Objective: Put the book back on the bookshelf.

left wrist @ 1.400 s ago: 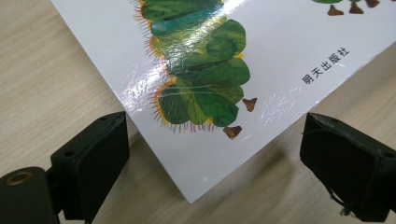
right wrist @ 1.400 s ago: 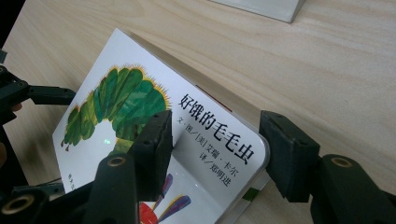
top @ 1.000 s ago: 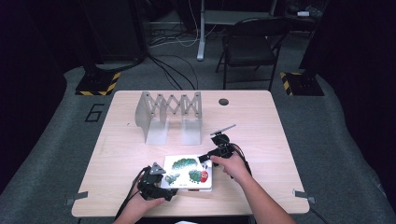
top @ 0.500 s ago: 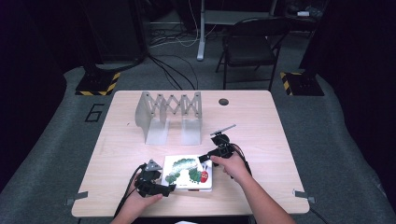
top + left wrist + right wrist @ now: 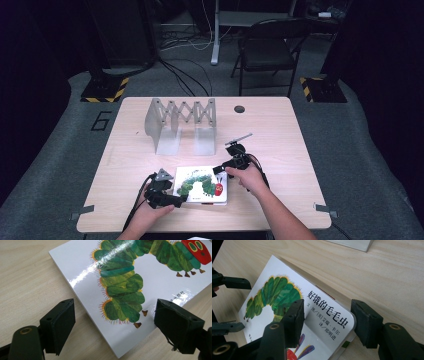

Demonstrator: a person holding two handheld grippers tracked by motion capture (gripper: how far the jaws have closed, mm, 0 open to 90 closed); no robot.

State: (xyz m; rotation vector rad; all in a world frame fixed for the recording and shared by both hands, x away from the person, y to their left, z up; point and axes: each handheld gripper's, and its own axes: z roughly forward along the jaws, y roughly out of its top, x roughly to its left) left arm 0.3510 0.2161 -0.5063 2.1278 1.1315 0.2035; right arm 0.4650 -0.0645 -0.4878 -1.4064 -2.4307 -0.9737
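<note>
A white board book with a green caterpillar on its cover lies flat near the table's front edge. My left gripper is at the book's near left corner. In the left gripper view, the book has that corner pointing into the gap of the open left gripper, touching neither pad. My right gripper is at the far right corner. In the right gripper view, the right gripper is open, one jaw over the book's cover and the other beyond its edge.
A grey accordion-style rack stands at the middle back of the table. A small round hole sits to its right. A folding chair and floor cables lie beyond the far edge. Bare wood stretches on both sides of the book.
The left gripper has shifted slightly at the book's near left corner. The book and the right gripper have stayed in place.
</note>
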